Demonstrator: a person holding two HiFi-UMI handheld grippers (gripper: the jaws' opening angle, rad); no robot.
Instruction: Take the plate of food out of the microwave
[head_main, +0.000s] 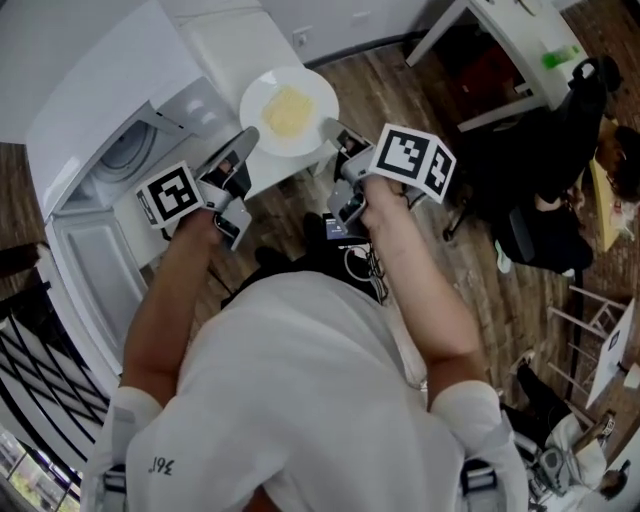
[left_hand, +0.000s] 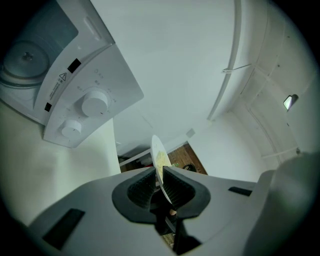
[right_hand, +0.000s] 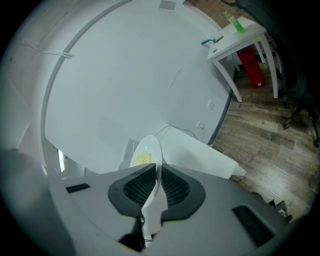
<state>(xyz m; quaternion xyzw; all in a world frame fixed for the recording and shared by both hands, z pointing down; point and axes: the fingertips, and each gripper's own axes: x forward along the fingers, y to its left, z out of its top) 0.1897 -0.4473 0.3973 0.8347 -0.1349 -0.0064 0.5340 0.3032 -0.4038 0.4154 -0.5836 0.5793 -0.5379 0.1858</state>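
Note:
A white plate (head_main: 288, 108) with a yellow patch of food is held by both grippers, outside the white microwave (head_main: 120, 150) and to its right, over the white counter (head_main: 225, 45). My left gripper (head_main: 247, 138) is shut on the plate's left rim, and my right gripper (head_main: 330, 127) is shut on its right rim. In the left gripper view the plate (left_hand: 159, 159) stands edge-on between the ribbed pads (left_hand: 175, 187) of the left gripper (left_hand: 160, 184). The right gripper view shows the plate (right_hand: 146, 154) clamped in the right gripper (right_hand: 157, 184). The microwave's two knobs (left_hand: 84, 106) are close on the left.
The microwave door (head_main: 85, 250) hangs open at the left. A white desk (head_main: 520, 60) with a green bottle (head_main: 560, 57) and a black office chair (head_main: 540, 200) stand on the wooden floor at the right. Black railings (head_main: 40, 370) run at the lower left.

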